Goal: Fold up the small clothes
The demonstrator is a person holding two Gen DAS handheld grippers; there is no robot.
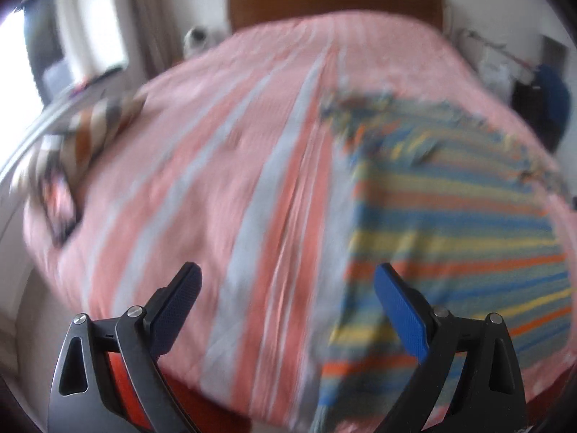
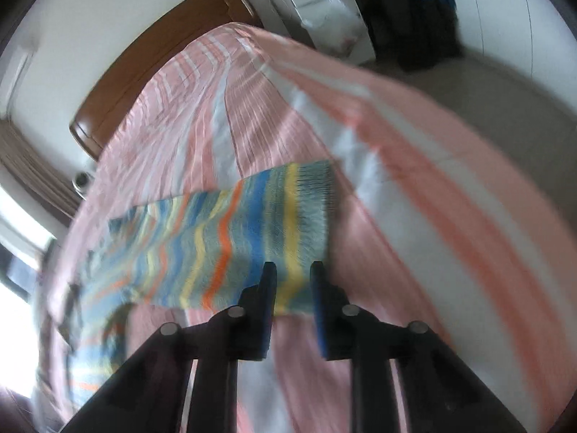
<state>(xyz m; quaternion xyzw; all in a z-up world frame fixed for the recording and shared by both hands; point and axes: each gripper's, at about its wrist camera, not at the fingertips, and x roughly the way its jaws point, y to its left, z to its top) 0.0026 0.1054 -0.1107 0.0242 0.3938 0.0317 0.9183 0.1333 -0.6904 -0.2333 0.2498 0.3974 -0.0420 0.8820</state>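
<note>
The striped cloth (image 1: 450, 216) lay flat on the bed (image 1: 216, 180). The left hand-held gripper (image 1: 285, 310) hung wide open; the right hand-held gripper (image 2: 293, 299), part-open, gripped nothing. Best pinch matching corners together.

readable text: none that i can spot in either wrist view
labels/brands: nothing legible, both views are pretty motion-blurred from where i'm sitting
numbers/signs: none i can make out
</note>
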